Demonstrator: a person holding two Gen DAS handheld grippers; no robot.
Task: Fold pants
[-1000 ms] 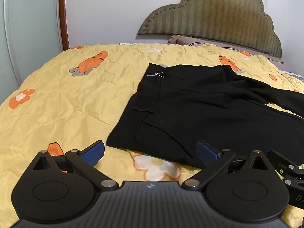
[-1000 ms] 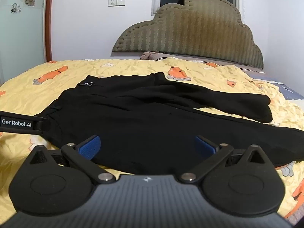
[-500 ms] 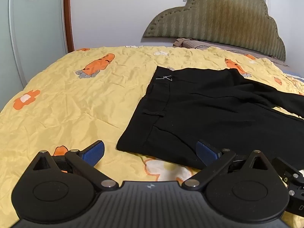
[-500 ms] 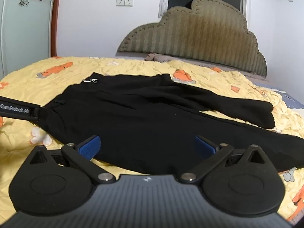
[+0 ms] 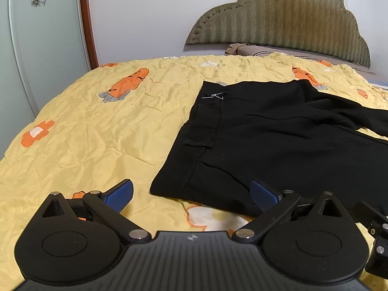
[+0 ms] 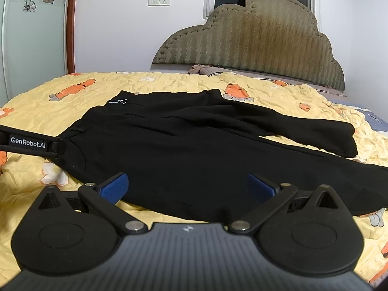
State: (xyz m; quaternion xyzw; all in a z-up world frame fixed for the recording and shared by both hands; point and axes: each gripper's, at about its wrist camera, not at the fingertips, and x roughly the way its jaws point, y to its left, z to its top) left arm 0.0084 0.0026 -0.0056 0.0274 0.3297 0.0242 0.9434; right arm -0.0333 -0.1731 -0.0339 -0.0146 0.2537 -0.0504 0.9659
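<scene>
Black pants (image 5: 278,140) lie spread flat on a yellow bedspread, waistband at the left, legs running right. In the right wrist view the pants (image 6: 194,150) fill the middle, with one leg lying over the other at the right. My left gripper (image 5: 191,194) is open and empty, low over the bed near the waistband's front corner. My right gripper (image 6: 186,186) is open and empty, just above the front edge of the pants. The left gripper's side (image 6: 29,143) shows at the left of the right wrist view.
The bedspread (image 5: 97,133) has carrot and flower prints and is wrinkled. A padded headboard (image 6: 254,38) and a brown pillow (image 6: 201,69) stand at the far end. A glass door with a wood frame (image 5: 48,36) is at the left.
Both grippers have pulled back and risen a little, so the pants sit farther off in both views. Both grippers stay open.
</scene>
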